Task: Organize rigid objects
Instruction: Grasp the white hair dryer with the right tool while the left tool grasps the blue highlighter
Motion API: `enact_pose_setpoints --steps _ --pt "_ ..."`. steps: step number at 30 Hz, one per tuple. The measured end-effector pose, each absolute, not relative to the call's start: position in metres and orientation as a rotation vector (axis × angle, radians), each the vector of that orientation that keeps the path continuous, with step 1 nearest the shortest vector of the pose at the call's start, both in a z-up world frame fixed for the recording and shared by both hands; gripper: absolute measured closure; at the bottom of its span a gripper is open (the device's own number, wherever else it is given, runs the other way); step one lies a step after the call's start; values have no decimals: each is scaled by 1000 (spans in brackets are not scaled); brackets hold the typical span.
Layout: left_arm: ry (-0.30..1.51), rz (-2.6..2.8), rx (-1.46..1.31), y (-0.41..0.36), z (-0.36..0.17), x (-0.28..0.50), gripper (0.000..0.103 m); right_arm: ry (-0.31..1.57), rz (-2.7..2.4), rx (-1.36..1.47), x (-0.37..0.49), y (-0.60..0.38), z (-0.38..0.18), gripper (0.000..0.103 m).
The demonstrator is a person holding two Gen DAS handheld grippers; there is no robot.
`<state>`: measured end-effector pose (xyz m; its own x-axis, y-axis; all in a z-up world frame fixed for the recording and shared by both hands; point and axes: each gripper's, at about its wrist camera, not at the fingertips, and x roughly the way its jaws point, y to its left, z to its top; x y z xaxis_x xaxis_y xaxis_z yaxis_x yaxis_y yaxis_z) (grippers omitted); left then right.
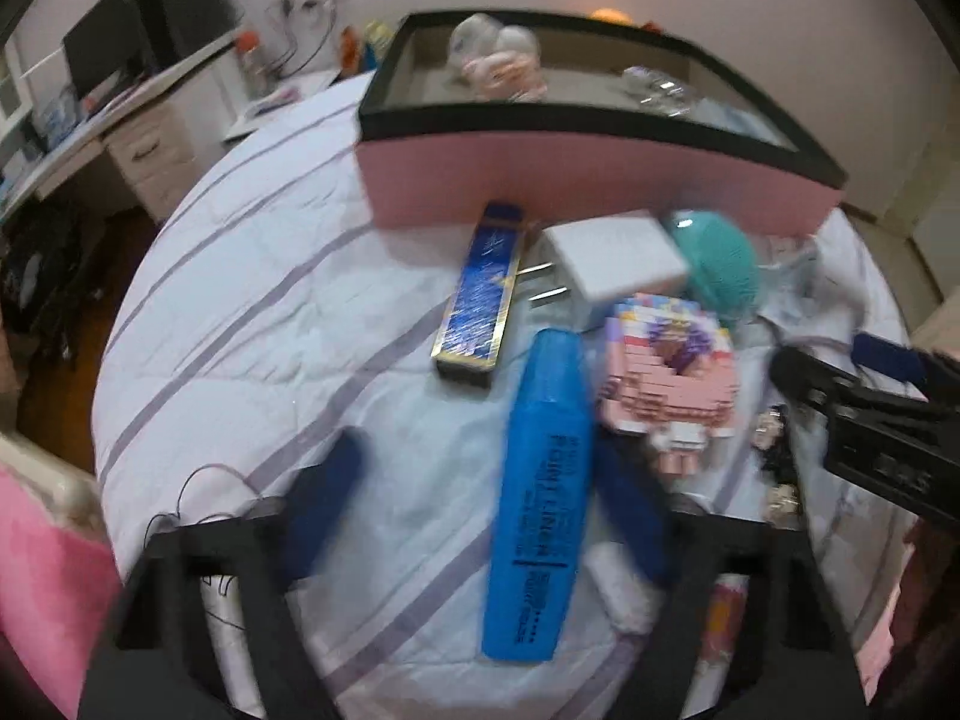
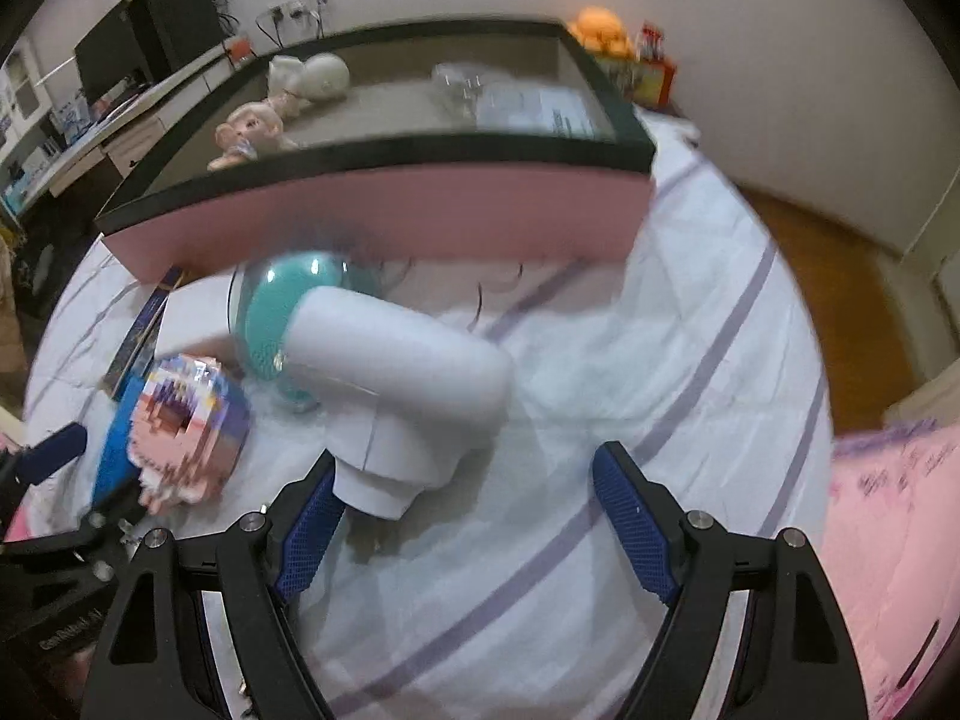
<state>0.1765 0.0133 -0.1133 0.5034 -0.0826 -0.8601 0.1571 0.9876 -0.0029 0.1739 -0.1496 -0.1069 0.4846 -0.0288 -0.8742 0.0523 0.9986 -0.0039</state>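
A blue highlighter lies lengthwise on the striped bedsheet, between the fingers of my left gripper. It sits close to the right finger, and a wide gap separates it from the left one, so the gripper is open. In the right wrist view a white hair dryer with a teal head lies on the sheet. Its handle end lies just ahead of my right gripper, by the left finger; the gripper is open and holds nothing. A pink brick figure, a white charger and a long blue-gold box lie beyond the highlighter.
A pink box with a black rim stands at the back of the bed and holds a plush doll and plastic bags. A desk with a monitor stands at the far left. Wooden floor shows past the bed's right edge.
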Motion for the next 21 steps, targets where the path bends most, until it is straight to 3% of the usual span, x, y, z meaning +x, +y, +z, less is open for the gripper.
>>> enact_pose_setpoints --steps 2,5,21 --pt "1025 -149 99 10 -111 174 59 1053 -45 17 175 -147 -107 29" --pt "1023 -159 87 10 -107 174 76 1035 -39 16 175 -145 -102 55" --pt "997 -152 91 10 -89 167 76 981 -12 36 145 -153 -73 55"
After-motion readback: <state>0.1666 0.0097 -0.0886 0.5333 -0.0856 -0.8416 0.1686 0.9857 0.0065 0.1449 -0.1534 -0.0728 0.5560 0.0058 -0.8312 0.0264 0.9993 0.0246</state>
